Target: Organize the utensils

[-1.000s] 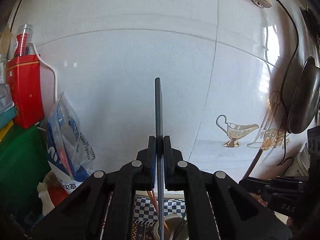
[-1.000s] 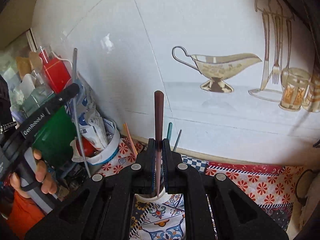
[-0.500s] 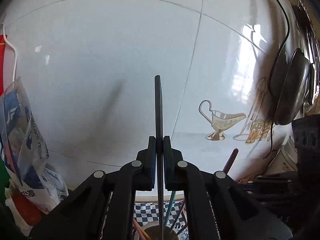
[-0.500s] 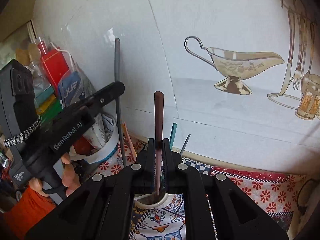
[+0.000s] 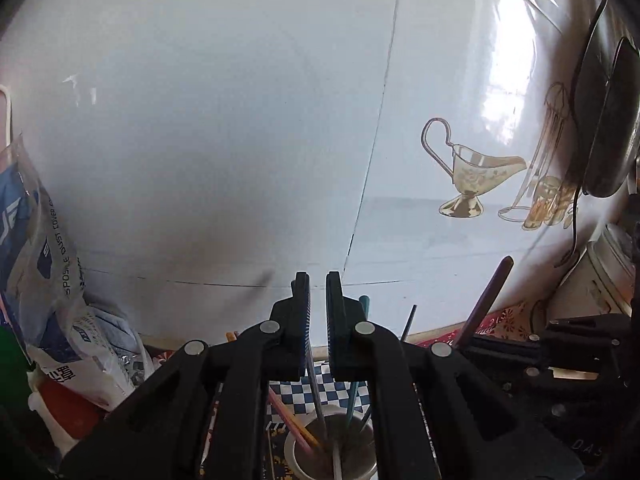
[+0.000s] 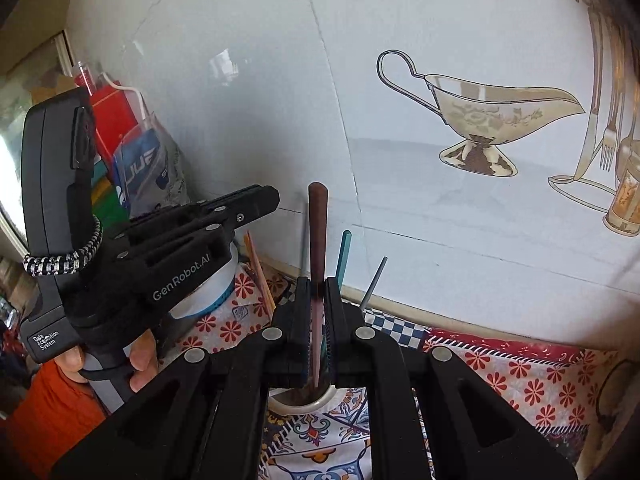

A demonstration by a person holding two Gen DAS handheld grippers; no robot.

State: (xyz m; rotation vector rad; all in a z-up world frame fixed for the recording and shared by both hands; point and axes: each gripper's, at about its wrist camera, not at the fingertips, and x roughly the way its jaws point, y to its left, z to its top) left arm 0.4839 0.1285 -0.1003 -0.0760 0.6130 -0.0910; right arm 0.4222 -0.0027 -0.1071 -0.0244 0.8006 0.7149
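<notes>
1. Left gripper (image 5: 317, 300): jaws spread, holding nothing, above the utensil cup (image 5: 332, 446), which already contains several sticks.
2. Right gripper (image 6: 318, 300): jaws pinching a brown utensil handle (image 6: 318, 232), upright over the cup; release judged pending.

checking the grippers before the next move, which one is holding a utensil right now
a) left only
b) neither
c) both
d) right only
d: in the right wrist view the right gripper is clamped on the brown utensil handle above the cup, while in the left wrist view the left gripper shows a clear gap with nothing between its fingers.
</notes>
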